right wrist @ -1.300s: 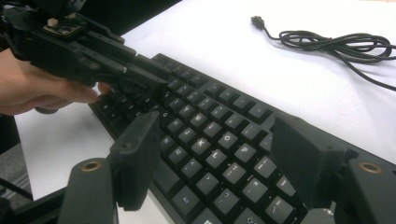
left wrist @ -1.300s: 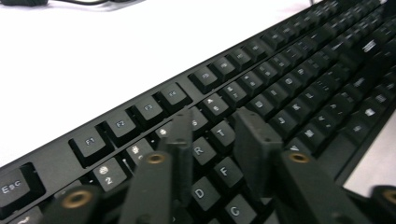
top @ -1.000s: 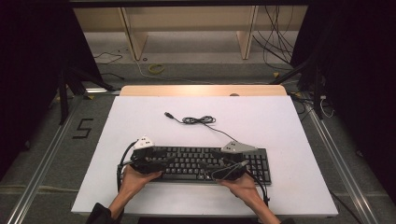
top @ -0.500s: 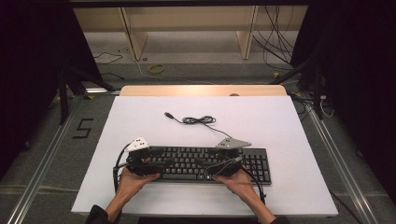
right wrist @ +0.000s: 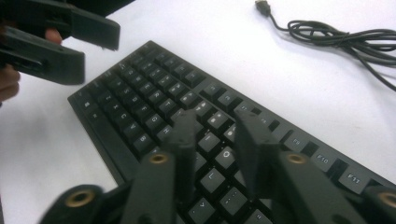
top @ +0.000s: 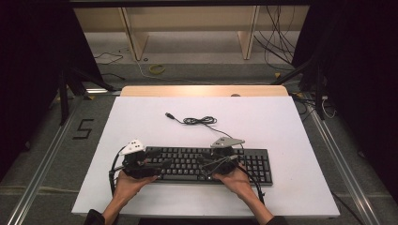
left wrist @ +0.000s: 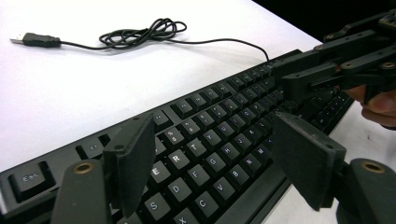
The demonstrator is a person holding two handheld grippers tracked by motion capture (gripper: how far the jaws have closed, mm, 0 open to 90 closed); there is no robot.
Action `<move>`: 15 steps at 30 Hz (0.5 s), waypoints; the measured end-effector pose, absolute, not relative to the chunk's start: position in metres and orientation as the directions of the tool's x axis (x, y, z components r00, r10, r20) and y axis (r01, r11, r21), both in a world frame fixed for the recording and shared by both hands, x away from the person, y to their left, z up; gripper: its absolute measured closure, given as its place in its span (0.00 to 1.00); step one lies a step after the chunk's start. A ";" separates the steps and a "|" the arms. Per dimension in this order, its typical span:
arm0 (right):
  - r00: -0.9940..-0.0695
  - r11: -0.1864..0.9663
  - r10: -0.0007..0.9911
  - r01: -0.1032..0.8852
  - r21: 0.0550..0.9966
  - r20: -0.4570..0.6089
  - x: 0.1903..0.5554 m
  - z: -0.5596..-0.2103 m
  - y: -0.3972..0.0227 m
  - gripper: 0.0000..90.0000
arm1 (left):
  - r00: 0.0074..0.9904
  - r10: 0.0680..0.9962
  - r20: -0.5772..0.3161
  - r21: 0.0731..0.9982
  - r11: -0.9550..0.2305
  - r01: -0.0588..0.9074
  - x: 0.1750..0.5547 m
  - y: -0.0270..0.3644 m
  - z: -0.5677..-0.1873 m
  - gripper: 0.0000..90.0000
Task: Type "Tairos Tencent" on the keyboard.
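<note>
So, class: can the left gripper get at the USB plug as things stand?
Probably yes: the left gripper, jaws open, is over the keyboard, and bare table lies between it and the USB plug.

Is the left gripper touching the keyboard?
Cannot tell. In the left gripper view the left gripper, jaws wide apart, sits just over the keyboard keys, but neither contact nor gap shows plainly.
</note>
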State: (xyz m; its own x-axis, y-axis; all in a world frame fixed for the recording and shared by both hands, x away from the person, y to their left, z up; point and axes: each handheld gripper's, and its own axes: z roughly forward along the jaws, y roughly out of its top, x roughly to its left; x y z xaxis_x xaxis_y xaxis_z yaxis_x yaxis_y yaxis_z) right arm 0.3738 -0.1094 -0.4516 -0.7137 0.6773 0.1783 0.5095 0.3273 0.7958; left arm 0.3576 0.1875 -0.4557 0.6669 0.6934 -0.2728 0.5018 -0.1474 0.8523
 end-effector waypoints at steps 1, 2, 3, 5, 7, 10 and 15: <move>-0.715 0.334 0.677 0.509 0.793 0.173 0.375 -0.453 -0.109 0.83 | 0.664 0.696 -0.274 0.852 -0.144 0.503 0.357 0.188 -0.456 0.34; -0.716 0.339 0.677 0.509 0.791 0.170 0.375 -0.454 -0.108 0.86 | 0.662 0.697 -0.276 0.852 -0.142 0.504 0.357 0.189 -0.456 0.34; -0.717 0.342 0.676 0.510 0.789 0.170 0.376 -0.454 -0.107 0.88 | 0.661 0.698 -0.275 0.851 -0.142 0.505 0.356 0.190 -0.456 0.34; -0.719 0.351 0.675 0.510 0.785 0.165 0.376 -0.456 -0.105 0.91 | 0.657 0.701 -0.278 0.851 -0.138 0.507 0.356 0.192 -0.457 0.34; -0.723 0.362 0.672 0.506 0.783 0.157 0.378 -0.458 -0.103 0.94 | 0.656 0.702 -0.278 0.851 -0.137 0.507 0.355 0.194 -0.457 0.34; -0.721 0.375 0.676 0.513 0.772 0.151 0.380 -0.461 -0.098 0.98 | 0.655 0.703 -0.276 0.851 -0.138 0.507 0.354 0.195 -0.457 0.34; -0.718 0.391 0.681 0.523 0.758 0.144 0.383 -0.465 -0.093 1.00 | 0.656 0.703 -0.273 0.849 -0.144 0.508 0.352 0.198 -0.458 0.34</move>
State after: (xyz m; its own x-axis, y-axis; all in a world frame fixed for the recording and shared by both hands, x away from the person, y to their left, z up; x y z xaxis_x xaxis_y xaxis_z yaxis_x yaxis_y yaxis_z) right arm 0.3829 -0.0933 -0.4654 -0.7183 0.6807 0.1440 0.5225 0.3911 0.7577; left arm 0.3522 0.1977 -0.4576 0.6561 0.7034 -0.2734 0.5079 -0.1436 0.8494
